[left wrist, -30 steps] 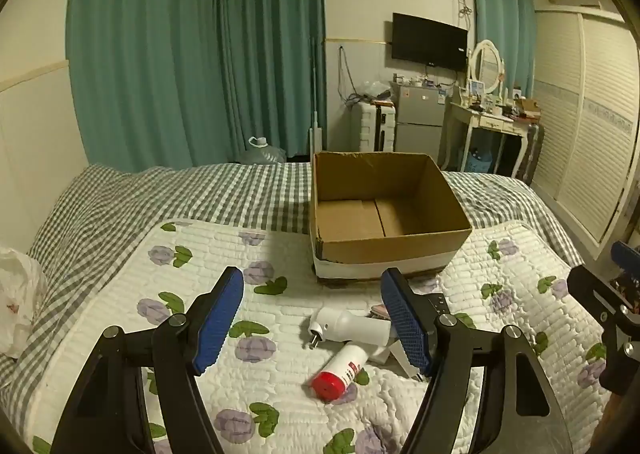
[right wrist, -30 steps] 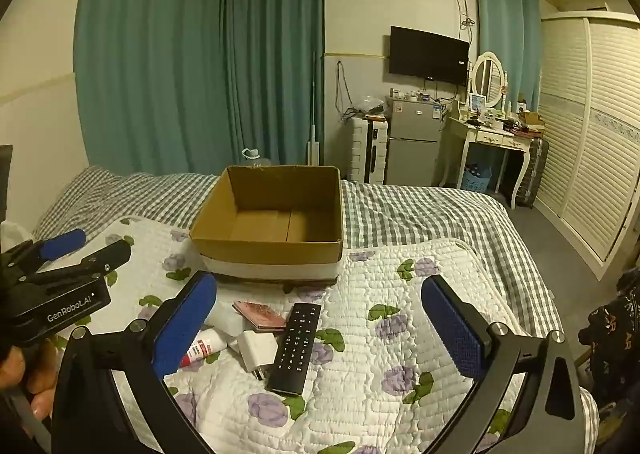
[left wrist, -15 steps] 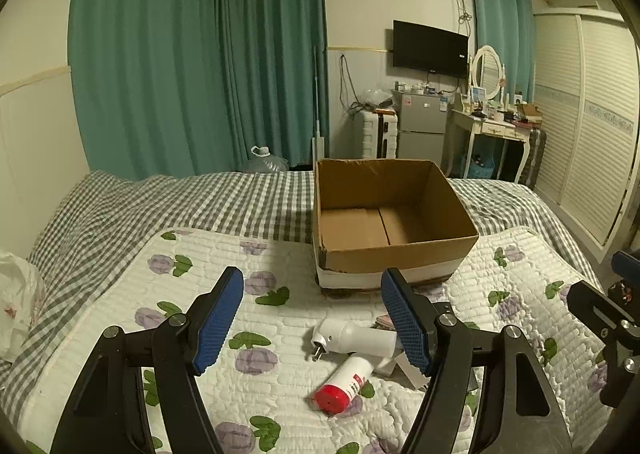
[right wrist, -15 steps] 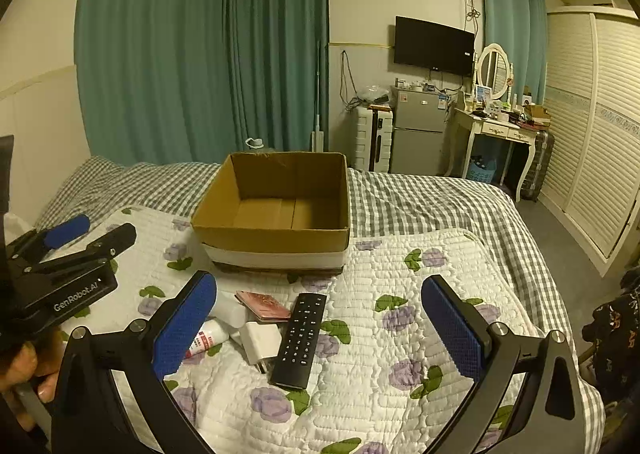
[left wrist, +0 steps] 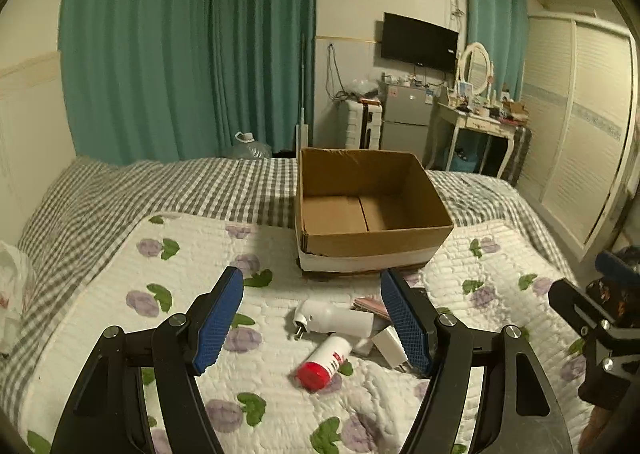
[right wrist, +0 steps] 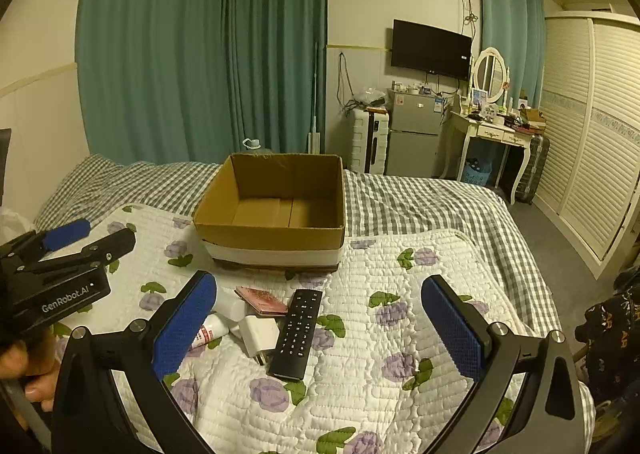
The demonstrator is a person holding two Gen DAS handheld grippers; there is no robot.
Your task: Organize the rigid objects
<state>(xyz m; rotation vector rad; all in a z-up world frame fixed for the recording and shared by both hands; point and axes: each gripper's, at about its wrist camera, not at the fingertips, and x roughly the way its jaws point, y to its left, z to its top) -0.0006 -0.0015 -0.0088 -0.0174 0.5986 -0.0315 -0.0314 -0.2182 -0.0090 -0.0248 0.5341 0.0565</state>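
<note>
While both sets of jaws are standing wide apart and gripping nothing, the items are lying as follows.

Left gripper (left wrist: 312, 320): blue pads spread in the lower half of the left wrist view, hovering over the quilt (left wrist: 120, 318). Between the pads a white plug-in device (left wrist: 334, 319) is lying on its side, prongs pointing to frame left. Just below it a white bottle with a red cap (left wrist: 324, 363) is lying tilted, cap toward the lower edge. A white charger (left wrist: 389, 346) is touching the inner face of the right-hand pad, and a reddish wallet (left wrist: 370, 301) is peeking out behind the device.

Right gripper (right wrist: 318, 326): blue pads spread wider still in the lower half of the right wrist view. Between them a black remote (right wrist: 298, 333) is lying lengthwise, the white charger (right wrist: 258, 334) just beside it on its left, the reddish wallet (right wrist: 261, 300) above that, near the remote's top end. The bottle (right wrist: 208, 334) is showing partly behind the left-hand pad.

Cardboard box (left wrist: 368, 210): sitting open at frame centre beyond the cluster, upright, its floor bare, a white band running round its base.

Surroundings: checked bedspread (right wrist: 420, 202) under the quilt; teal curtains (right wrist: 200, 46) filling the upper left; television (right wrist: 430, 48) on the wall at upper right.
</note>
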